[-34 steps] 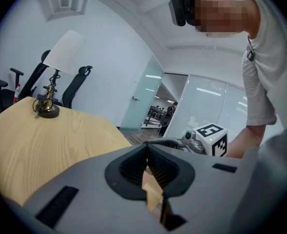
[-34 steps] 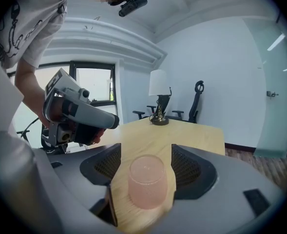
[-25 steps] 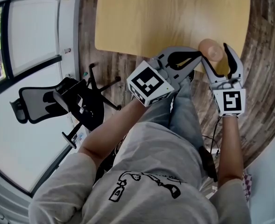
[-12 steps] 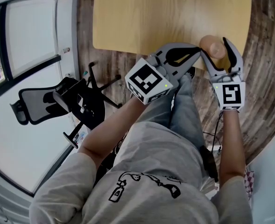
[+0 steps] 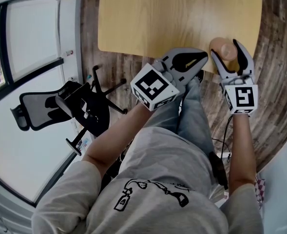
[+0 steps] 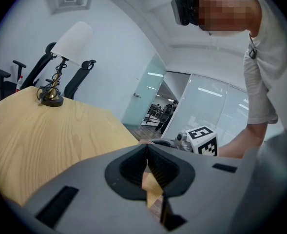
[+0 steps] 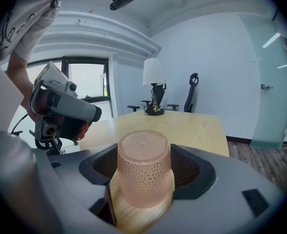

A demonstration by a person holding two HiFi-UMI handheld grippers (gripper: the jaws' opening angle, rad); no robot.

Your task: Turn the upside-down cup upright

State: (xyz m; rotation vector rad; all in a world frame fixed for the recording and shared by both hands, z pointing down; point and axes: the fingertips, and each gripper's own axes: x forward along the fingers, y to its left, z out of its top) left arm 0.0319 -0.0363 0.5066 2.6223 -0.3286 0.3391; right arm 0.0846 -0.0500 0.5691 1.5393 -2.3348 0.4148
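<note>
Little has shifted: the right gripper (image 5: 226, 52) has nudged slightly forward, its jaws snug against the sides of the upside-down cup (image 7: 144, 167) at the table's (image 5: 158, 18) near edge, apparently to lift and flip it. Alongside, the left gripper (image 5: 205, 56) waits, jaws together and empty.

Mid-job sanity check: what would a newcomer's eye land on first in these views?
The pink dimpled cup, upside down at the near edge of the wooden table, fills the right gripper view, bracketed closely by the right gripper; whether the pads press it is unclear. Next, the left gripper beside it, shut and empty.
</note>
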